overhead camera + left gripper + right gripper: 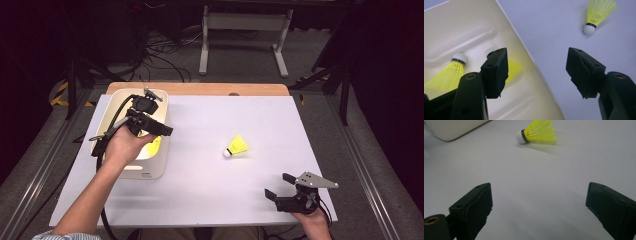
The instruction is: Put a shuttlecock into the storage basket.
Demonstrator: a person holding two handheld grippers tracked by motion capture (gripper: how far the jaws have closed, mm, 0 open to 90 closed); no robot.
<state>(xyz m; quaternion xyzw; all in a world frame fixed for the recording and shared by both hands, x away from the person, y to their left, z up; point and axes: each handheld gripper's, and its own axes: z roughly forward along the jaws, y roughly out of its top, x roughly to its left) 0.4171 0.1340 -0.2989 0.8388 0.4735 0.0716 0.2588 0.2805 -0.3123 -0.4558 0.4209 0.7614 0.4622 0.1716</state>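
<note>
My left gripper [150, 124] hangs over the cream tray [161, 150] at the left of the high view, its jaws spread wide and holding nothing. In the left gripper view one jaw sits above the tray's inside and the other above the bare table [554, 37], so the tray's rim [524, 50] runs up between them. Inside the tray lie two yellow shuttlecocks: one [449, 72] at the left of that view with its white cork pointing up, and a second [511, 70] partly hidden behind my left jaw, only its cork tip and a wedge of skirt showing.

A third shuttlecock [236, 147] lies on its side on the white table [210, 190], near the middle of the high view and well apart from the tray. It appears at the upper right of the left gripper view [597, 15] and at the top centre of the right gripper view [537, 132], cork toward the left there.

My right gripper [281, 186] rests low at the lower right of the high view, jaws released and empty, with open table between them and that shuttlecock. The tray's corner [451, 128] shows at the upper left of the right gripper view.

Beyond the table, at the top of the high view, are cables [165, 55] on the floor and a pale frame stand [245, 35].
</note>
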